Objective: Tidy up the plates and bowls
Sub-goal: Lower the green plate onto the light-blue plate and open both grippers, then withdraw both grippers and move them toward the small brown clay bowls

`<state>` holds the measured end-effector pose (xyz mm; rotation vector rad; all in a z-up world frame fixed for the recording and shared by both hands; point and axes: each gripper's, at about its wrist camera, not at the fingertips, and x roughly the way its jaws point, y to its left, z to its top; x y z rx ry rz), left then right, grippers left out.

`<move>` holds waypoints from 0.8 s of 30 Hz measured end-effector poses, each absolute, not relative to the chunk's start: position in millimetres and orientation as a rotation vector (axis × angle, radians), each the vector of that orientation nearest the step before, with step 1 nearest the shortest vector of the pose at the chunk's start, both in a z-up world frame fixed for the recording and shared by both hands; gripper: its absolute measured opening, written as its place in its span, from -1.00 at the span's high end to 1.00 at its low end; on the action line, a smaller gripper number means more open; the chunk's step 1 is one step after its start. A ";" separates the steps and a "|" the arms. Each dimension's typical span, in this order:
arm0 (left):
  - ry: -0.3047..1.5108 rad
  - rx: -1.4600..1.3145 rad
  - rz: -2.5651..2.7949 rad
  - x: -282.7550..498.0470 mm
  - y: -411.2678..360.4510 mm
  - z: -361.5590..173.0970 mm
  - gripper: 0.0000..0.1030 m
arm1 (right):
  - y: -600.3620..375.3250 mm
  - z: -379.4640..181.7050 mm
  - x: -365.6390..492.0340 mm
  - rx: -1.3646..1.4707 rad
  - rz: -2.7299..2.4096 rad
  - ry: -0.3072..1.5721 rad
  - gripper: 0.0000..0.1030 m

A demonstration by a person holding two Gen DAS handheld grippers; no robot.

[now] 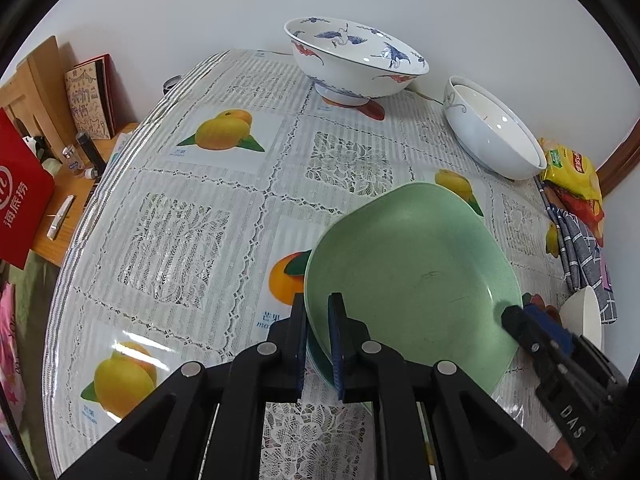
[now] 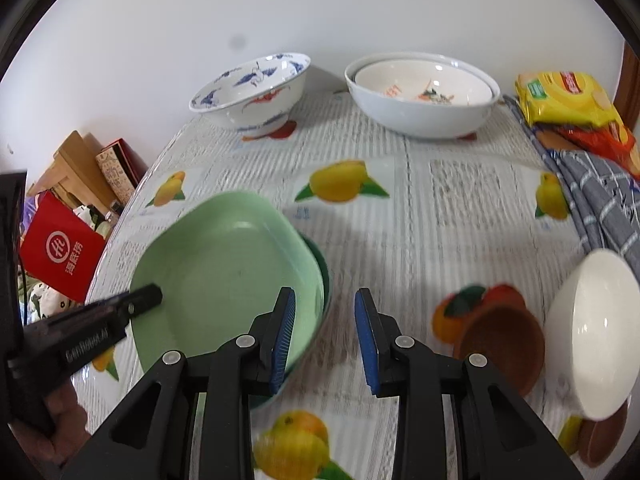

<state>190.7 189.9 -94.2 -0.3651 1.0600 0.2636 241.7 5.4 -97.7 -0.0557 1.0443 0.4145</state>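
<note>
Left gripper [image 1: 320,344] clamped on green plate [image 1: 416,276] rim; right gripper [image 2: 325,336] released. Red bag [image 2: 64,252] logo reads roughly "海底捞"; blurred.

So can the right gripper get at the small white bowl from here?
Probably yes: the right gripper is open and holds nothing, and the small white bowl sits just to its right with bare tablecloth between.

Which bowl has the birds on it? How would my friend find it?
Look to the far edge of the table, by the white wall. Two bowls sit there; the bird bowl is the left one. It alone has blue cranes painted inside, unlike the plain white bowl beside it.
</note>
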 end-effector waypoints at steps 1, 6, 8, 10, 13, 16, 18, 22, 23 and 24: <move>1.059 -0.359 0.266 190.1 188.3 -94.0 0.79 | 6.2 -99.9 241.2 -0.059 0.415 1.049 0.40; 1.065 -0.334 0.247 189.5 183.4 -93.4 0.77 | 10.4 -106.1 243.1 -0.057 0.410 1.049 0.81; 1.069 -0.327 0.239 189.2 183.0 -93.0 0.75 | 12.4 -106.3 246.7 -0.073 0.391 1.036 0.84; 1.071 -0.325 0.225 188.9 183.2 -92.0 0.68 | 13.7 -106.7 251.4 -0.075 0.385 1.040 0.86; 1.065 -0.313 0.219 187.1 182.5 -87.7 0.54 | 11.7 -102.3 256.2 -0.052 0.387 1.032 0.84; 1.058 -0.304 0.209 184.2 181.8 -82.4 0.52 | 7.4 -93.3 252.8 -0.030 0.397 1.014 0.66; 1.053 -0.300 0.203 181.3 180.8 -78.6 0.47 | 2.9 -85.4 247.4 -0.034 0.387 0.992 0.50; 1.040 -0.291 0.201 174.7 176.9 -70.1 0.46 | -15.4 -67.6 232.1 -0.026 0.357 0.950 0.34; 1.036 -0.288 0.199 172.5 174.5 -67.2 0.46 | -20.2 -64.0 228.8 -0.024 0.349 0.942 0.31; 1.032 -0.284 0.196 170.6 172.2 -64.5 0.46 | -26.5 -59.4 224.7 -0.022 0.336 0.933 0.29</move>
